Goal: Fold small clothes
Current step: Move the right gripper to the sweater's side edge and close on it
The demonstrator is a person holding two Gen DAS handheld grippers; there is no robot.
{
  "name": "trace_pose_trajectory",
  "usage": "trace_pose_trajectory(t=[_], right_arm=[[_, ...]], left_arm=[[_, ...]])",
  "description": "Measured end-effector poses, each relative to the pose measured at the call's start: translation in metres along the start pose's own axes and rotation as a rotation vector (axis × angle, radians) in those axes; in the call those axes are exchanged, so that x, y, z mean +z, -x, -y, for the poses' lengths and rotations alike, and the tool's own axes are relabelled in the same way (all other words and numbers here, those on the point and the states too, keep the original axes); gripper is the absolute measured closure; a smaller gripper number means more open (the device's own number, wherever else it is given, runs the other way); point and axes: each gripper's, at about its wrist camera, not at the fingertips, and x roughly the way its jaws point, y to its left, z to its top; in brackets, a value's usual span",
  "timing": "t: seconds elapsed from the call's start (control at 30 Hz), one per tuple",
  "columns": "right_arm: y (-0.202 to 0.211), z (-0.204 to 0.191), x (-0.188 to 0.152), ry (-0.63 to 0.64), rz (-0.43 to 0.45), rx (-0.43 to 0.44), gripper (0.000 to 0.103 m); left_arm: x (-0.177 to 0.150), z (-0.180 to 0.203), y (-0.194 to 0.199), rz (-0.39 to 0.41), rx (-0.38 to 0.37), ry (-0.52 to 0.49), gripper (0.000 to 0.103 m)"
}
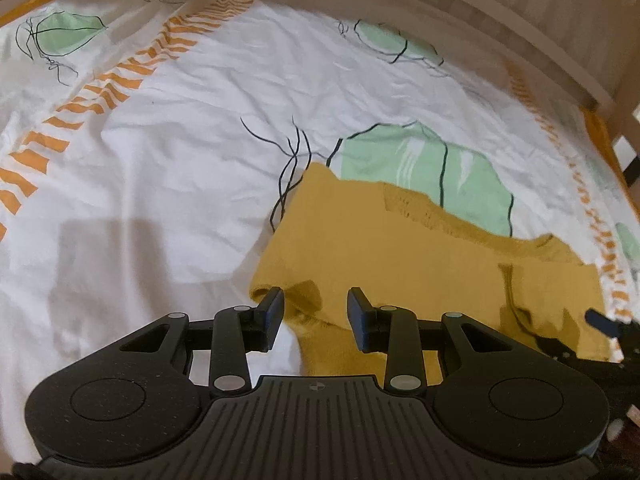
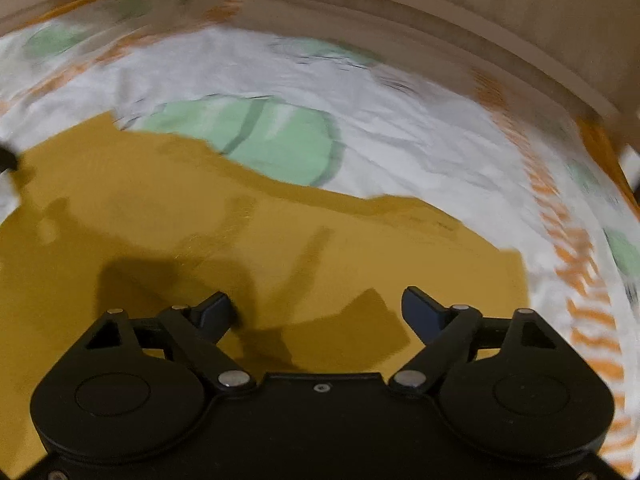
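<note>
A mustard-yellow garment lies spread on a white bedsheet with green leaf prints and orange stripes. My left gripper is open, its jaws astride the garment's near left edge, where the cloth is bunched up between them. My right gripper is wide open and empty, just above the flat garment near its right side. Part of the right gripper shows at the right edge of the left wrist view. The right wrist view is blurred.
A pale wooden bed frame curves along the far side and the right of the sheet. The sheet's orange border stripe runs diagonally on the left. Wrinkled bare sheet lies left of the garment.
</note>
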Motion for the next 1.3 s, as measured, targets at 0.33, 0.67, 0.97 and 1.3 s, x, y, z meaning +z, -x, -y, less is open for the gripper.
trace_pose_trajectory(t=[0.33,0.67,0.97,1.3], right_arm=[[0.014,0.08,-0.01,-0.313,-0.019,0.029,0.022],[-0.013,0.088,-0.006,-0.473,-0.066,0.255,0.032],[-0.023,0.079,-0.007,-0.49,-0.089,0.258,0.033],[-0.009,0.07,0.014,-0.453,-0.066,0.289,0.089]], left_arm=[[0.008,-0.008,0.009,0.039,-0.01,0.04,0.069],[0.014,-0.017,0.012,0.053,-0.018,0.075,0.069],[0.016,-0.024,0.015,0.061,-0.018,0.098,0.069],[0.016,-0.025,0.015,0.062,-0.019,0.099,0.069]])
